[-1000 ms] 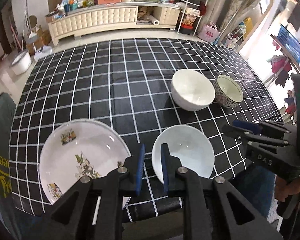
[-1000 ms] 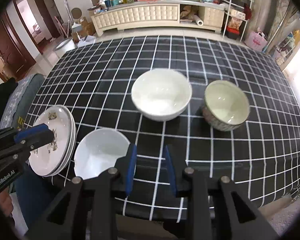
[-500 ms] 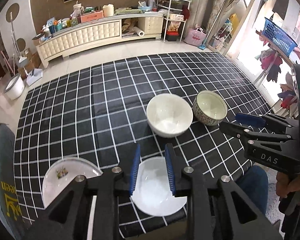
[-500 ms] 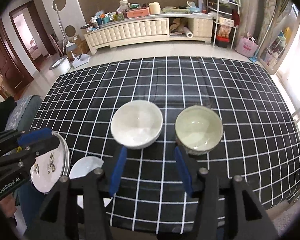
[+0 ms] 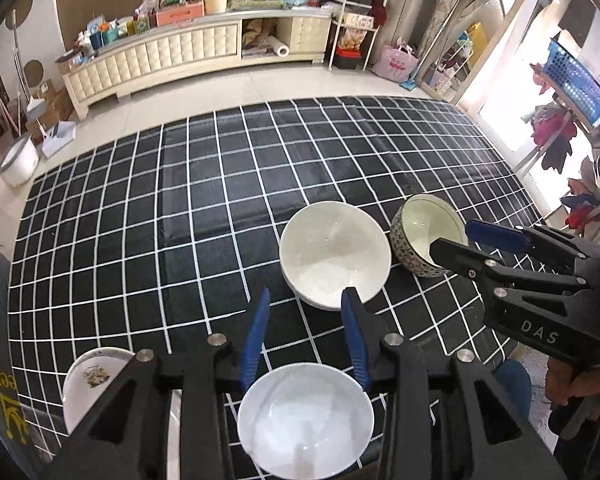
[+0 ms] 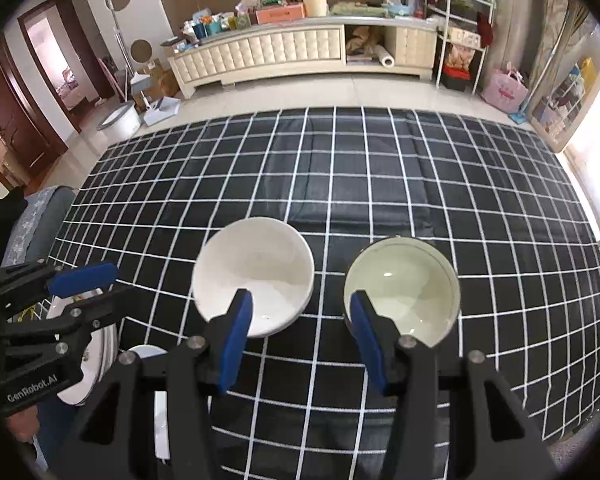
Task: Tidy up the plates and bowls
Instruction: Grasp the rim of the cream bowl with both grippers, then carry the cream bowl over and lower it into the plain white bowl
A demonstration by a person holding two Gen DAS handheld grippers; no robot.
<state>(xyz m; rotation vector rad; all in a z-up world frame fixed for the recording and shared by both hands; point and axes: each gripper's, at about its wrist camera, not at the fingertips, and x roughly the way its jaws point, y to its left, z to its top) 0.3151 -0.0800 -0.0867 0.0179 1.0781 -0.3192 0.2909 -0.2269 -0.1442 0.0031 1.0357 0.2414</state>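
On the counter [image 5: 204, 216], covered with a black cloth gridded in white, stand three bowls and a stack of plates. The left gripper [image 5: 305, 334] hangs above the near edge with its blue-padded fingers [image 5: 256, 332] a modest gap apart and opening; nothing lies between them but bare cloth. Just below its fingertips in the left wrist view sits the shallow white bowl [image 5: 305, 420], at the counter's near edge and not touched by either pad. Just beyond the fingertips is the large white bowl [image 5: 335, 254], whose near rim shows beside the right-hand pad. To its right, just beside it, stands the patterned bowl [image 5: 424, 240], pale inside with a dark-printed outer wall. The flower-printed plates [image 5: 90, 380] lie at the near left corner, partly hidden behind the left gripper's body.

The right gripper [image 6: 300, 322] holds its fingers [image 6: 236, 332] moderately wide and empty. In the right wrist view the large white bowl [image 6: 254, 276] sits just past the left fingertip and the patterned bowl [image 6: 402, 288] just past the right one, so the gap between the pads looks onto the strip of cloth between the two bowls. Neither bowl is touched. The left gripper [image 6: 88, 280] shows at the left edge over the plates [image 6: 96, 344].
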